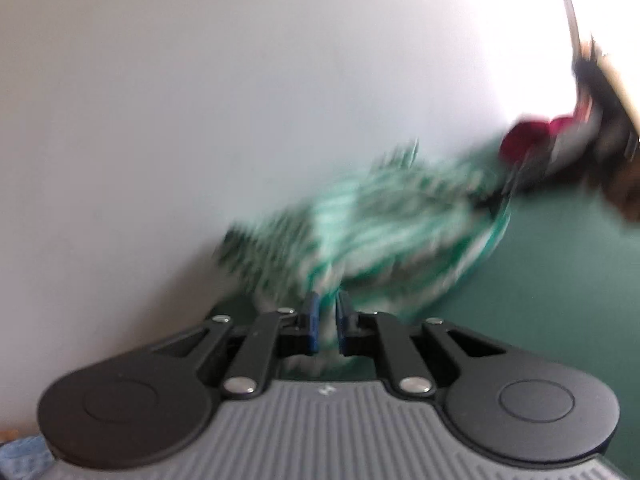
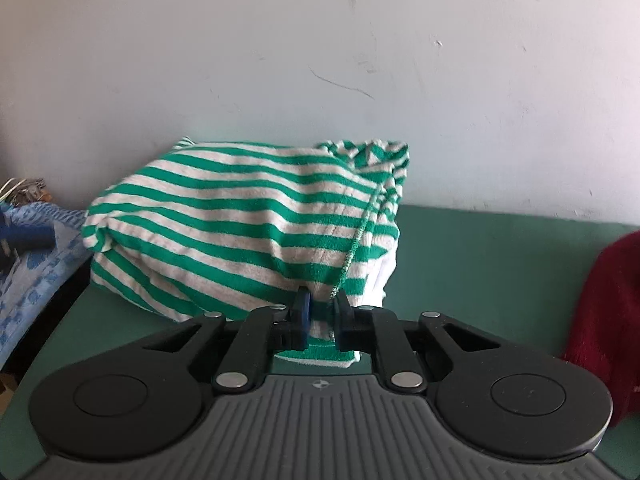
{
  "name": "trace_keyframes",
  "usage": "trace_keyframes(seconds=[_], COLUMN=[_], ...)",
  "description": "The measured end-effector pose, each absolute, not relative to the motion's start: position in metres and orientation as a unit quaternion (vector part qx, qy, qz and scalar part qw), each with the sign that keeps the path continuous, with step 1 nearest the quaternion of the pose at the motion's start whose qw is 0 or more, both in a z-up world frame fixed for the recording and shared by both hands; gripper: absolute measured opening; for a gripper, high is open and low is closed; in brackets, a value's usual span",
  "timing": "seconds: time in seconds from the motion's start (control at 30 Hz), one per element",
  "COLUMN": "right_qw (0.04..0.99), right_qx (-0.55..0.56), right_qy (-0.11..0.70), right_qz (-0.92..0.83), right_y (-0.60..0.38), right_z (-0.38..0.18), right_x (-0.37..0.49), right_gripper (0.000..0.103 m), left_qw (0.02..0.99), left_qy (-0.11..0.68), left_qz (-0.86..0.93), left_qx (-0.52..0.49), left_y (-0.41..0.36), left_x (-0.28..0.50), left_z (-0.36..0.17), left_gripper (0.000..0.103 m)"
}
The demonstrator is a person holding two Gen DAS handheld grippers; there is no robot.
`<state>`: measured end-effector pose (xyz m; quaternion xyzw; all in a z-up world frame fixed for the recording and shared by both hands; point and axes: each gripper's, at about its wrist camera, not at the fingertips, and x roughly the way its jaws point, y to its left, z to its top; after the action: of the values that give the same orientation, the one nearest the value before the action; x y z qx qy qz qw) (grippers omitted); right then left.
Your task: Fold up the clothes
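While a green-and-white striped garment (image 2: 244, 224) lay bunched on the green surface (image 2: 492, 264) against the white wall (image 2: 280, 52), the right gripper (image 2: 321, 314) was clamped on its near hem, the cloth pinched between the blue pads (image 2: 303, 312), seemingly to anchor one edge for a fold. The left gripper (image 1: 327, 322) had likewise closed on striped fabric just ahead of it, though that view was blurred. A dark red garment (image 2: 604, 312) waited off to the right gripper's right, apart from the striped one.
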<state>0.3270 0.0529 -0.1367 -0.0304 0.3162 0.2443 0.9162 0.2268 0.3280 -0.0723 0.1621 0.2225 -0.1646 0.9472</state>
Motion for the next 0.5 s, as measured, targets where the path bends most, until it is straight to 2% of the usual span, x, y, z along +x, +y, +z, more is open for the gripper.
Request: trace_keyframes(seconds=[0.03, 0.07, 0.1, 0.2, 0.27, 0.33, 0.4, 0.47, 0.5], right_qw=[0.917, 0.918, 0.917, 0.911, 0.901, 0.904, 0.916, 0.93, 0.93], right_qx=[-0.039, -0.048, -0.06, -0.076, -0.075, -0.051, -0.017, 0.011, 0.014], right_qy=[0.314, 0.314, 0.315, 0.327, 0.346, 0.345, 0.329, 0.291, 0.285], right_qz=[0.241, 0.237, 0.236, 0.239, 0.25, 0.246, 0.23, 0.223, 0.234], right_y=[0.054, 0.056, 0.059, 0.06, 0.056, 0.045, 0.033, 0.027, 0.028], right_z=[-0.136, -0.135, -0.135, -0.137, -0.138, -0.129, -0.116, -0.105, -0.104], right_x=[0.329, 0.331, 0.333, 0.337, 0.341, 0.34, 0.336, 0.325, 0.322], right_gripper=[0.011, 0.01, 0.01, 0.011, 0.012, 0.022, 0.041, 0.041, 0.037], left_qw=[0.948, 0.947, 0.945, 0.943, 0.939, 0.939, 0.935, 0.932, 0.932], left_qy=[0.217, 0.216, 0.223, 0.269, 0.294, 0.292, 0.293, 0.297, 0.299], left_qz=[-0.178, -0.19, -0.192, -0.164, -0.164, -0.177, -0.179, -0.176, -0.17], left_qx=[0.153, 0.146, 0.139, 0.111, 0.07, 0.051, 0.087, 0.107, 0.113], left_y=[0.322, 0.315, 0.311, 0.32, 0.34, 0.348, 0.341, 0.34, 0.339], left_x=[0.232, 0.24, 0.252, 0.291, 0.303, 0.297, 0.289, 0.282, 0.278], left_z=[-0.068, -0.068, -0.074, -0.104, -0.121, -0.121, -0.119, -0.118, -0.117], left_gripper=[0.022, 0.034, 0.036, 0.032, 0.034, 0.034, 0.037, 0.038, 0.04])
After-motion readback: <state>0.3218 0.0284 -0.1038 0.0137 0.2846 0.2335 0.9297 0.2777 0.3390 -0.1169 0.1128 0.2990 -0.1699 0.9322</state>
